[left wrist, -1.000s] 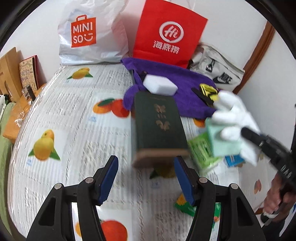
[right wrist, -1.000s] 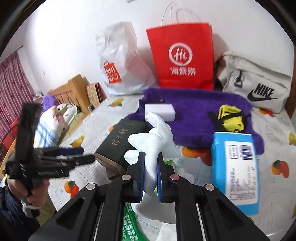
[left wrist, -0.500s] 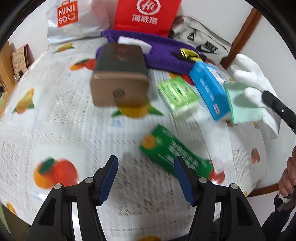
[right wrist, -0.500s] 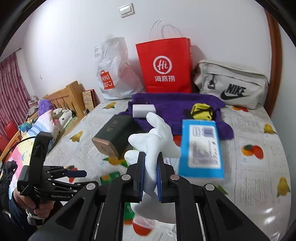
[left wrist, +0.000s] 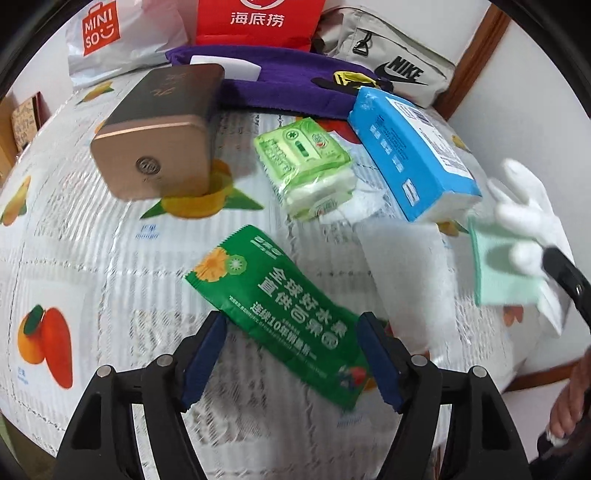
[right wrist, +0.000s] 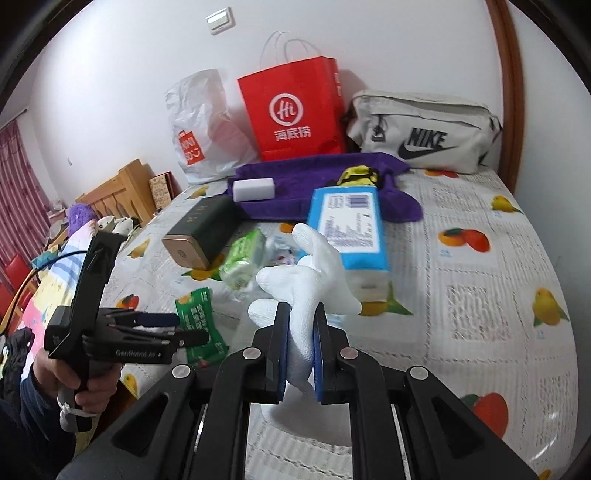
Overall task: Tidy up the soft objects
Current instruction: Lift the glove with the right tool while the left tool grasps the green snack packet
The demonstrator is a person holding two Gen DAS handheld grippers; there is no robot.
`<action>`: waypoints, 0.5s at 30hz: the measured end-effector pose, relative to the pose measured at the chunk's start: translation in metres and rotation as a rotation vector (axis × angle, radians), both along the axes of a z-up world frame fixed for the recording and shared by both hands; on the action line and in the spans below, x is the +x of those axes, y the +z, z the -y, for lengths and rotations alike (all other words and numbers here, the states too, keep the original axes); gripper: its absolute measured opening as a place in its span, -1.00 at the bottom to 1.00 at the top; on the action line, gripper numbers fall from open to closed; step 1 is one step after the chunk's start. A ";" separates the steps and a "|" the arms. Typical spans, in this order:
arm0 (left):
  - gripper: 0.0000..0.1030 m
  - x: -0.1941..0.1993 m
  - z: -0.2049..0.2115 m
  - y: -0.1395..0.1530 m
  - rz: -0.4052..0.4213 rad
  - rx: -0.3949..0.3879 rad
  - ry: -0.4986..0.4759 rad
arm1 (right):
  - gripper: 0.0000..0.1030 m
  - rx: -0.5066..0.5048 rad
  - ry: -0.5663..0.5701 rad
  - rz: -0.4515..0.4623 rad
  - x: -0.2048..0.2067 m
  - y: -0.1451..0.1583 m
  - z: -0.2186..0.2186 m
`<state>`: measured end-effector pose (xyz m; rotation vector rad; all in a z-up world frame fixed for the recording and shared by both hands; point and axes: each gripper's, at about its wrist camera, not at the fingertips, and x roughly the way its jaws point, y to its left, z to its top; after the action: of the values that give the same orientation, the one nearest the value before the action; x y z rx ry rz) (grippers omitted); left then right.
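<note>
The left gripper point(left wrist: 291, 354) has just been opening its jaws, and compared with a second ago it has come down over the green snack pouch point(left wrist: 280, 306), which was then out of its reach. The pouch now lies between the two blue pads but they do not press on it, so it is not yet held; I judge it is the next soft thing to be picked. The right gripper point(right wrist: 301, 347) remains clamped on the white glove point(right wrist: 306, 288), and seems to carry a mint green cloth point(left wrist: 506, 266) with it, though this part is blurred.

Just behind the pouch, on the fruit-printed bed cover point(left wrist: 74, 240), lies the light green tissue pack point(left wrist: 306, 166), and right of it the blue tissue pack point(left wrist: 410, 147). Left of the pouch and further back stands the dark box with a golden end point(left wrist: 159, 133). The pouch has Chinese writing, partly readable as "全球好水果". Far behind it lies the purple towel point(left wrist: 288, 85), then a white bag printed "MINISO" point(left wrist: 122, 33), a red paper bag with "Hi 海底捞" point(right wrist: 291, 110) and a grey bag marked "NIKE" point(right wrist: 424, 133)
</note>
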<state>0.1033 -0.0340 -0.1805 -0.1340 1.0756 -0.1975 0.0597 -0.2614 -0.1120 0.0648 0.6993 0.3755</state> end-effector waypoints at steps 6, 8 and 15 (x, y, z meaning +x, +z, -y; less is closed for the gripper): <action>0.39 0.016 0.024 -0.002 0.033 0.144 0.026 | -0.78 0.017 -0.026 -0.036 0.004 -0.011 0.018; 0.39 0.016 0.024 -0.003 0.042 0.183 0.033 | -0.78 0.018 -0.027 -0.040 0.005 -0.014 0.020; 0.23 0.009 -0.006 -0.003 0.069 0.213 0.004 | -0.78 0.029 -0.026 -0.060 0.007 -0.020 0.024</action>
<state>0.1126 -0.0284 -0.1831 0.0617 1.0206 -0.0825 0.0667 -0.2851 -0.1325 0.1131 0.7517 0.3603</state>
